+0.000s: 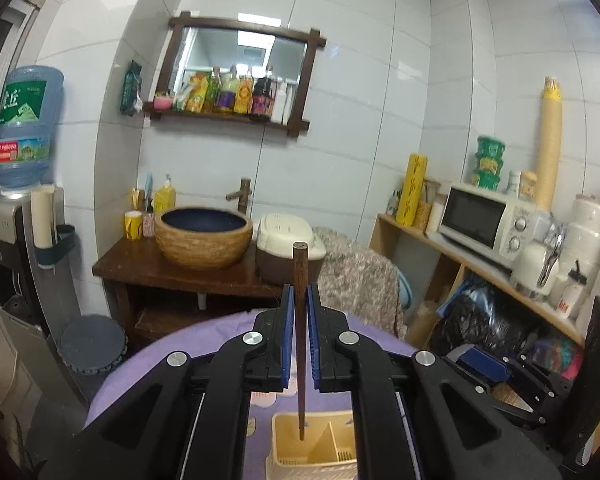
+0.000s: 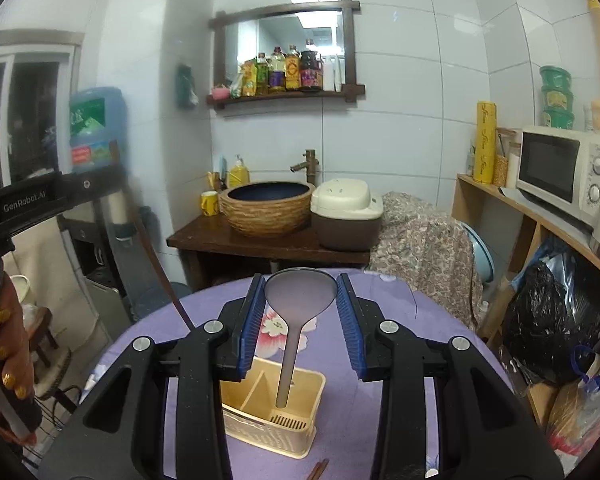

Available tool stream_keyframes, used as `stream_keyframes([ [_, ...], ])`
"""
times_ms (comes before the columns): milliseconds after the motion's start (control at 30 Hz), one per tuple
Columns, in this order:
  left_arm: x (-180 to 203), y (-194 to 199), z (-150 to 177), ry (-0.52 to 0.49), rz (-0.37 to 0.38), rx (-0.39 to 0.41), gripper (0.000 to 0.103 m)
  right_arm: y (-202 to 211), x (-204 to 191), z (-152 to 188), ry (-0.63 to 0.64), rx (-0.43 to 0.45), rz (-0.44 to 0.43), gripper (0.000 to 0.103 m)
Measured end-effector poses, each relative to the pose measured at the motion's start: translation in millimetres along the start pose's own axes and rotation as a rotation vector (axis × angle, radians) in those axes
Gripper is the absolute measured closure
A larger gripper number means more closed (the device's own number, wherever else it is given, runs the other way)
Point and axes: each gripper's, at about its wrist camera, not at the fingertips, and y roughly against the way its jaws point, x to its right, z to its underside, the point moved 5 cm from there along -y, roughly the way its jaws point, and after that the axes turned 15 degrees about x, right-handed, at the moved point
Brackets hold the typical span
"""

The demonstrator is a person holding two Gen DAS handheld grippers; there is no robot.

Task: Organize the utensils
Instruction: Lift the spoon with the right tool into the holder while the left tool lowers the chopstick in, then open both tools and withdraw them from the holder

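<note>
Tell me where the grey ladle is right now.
In the right wrist view, the grey ladle stands upright between the right gripper pads, bowl up, its handle dipping into the right compartment of the cream utensil holder on the purple tablecloth.

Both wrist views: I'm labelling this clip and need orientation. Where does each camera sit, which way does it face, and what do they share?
Left wrist view: sits on the left tongs, facing the tiled sink wall; tongs shut on a brown wooden chopstick above the cream plastic utensil caddy.
Right wrist view: sits on the right tongs, same direction; a grey translucent spoon stands between its fingers, its handle in the caddy; the person's hand shows at left.
Shared: the caddy, the purple tablecloth, the woven basin.
</note>
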Motion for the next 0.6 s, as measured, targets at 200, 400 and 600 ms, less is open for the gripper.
stream_keyframes([
  [200,-7.3,-8.7,56.7,-0.017,-0.012,-0.099,0.095,-14.7,2.7,53.6,0.014,-0.076,0.012,0.066],
  [400,-11.7,-13.9,83.0,-0.024,-0.019,-0.155,0.095,-19.6,2.5,78.5,0.023,-0.115,0.01,0.066],
  [600,-12.3,-13.4,90.0,-0.055,-0.027,-0.156,0.095,-22.0,-0.3,96.5,0.039,-0.135,0.018,0.066],
])
